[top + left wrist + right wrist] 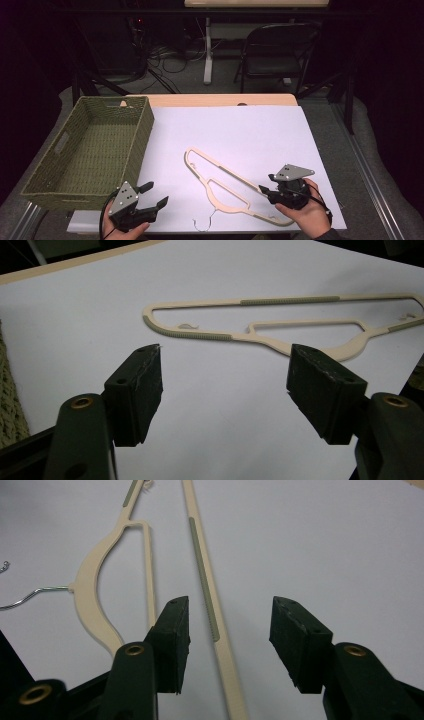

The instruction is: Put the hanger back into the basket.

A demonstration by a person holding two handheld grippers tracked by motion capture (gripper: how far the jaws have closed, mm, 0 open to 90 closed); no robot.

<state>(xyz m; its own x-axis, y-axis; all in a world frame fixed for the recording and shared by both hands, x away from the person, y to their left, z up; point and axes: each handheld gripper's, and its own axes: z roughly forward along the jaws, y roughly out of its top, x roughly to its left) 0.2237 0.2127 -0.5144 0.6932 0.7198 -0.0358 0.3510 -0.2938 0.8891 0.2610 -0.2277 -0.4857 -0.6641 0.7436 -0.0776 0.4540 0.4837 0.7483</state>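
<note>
A cream clothes hanger (227,187) lay flat on the white sheet (235,135) covering the desk (220,100), running diagonally from the middle toward the near right corner, its wire hook (206,224) pointing at the near edge. The right gripper (266,192) hovered over the hanger's near right end, jaws spread wide with one straight bar passing between them, pads not touching it. The left gripper (152,195) sat near the near edge, jaws spread and empty, just beside the green woven basket (75,155) at the desk's left edge.
</note>
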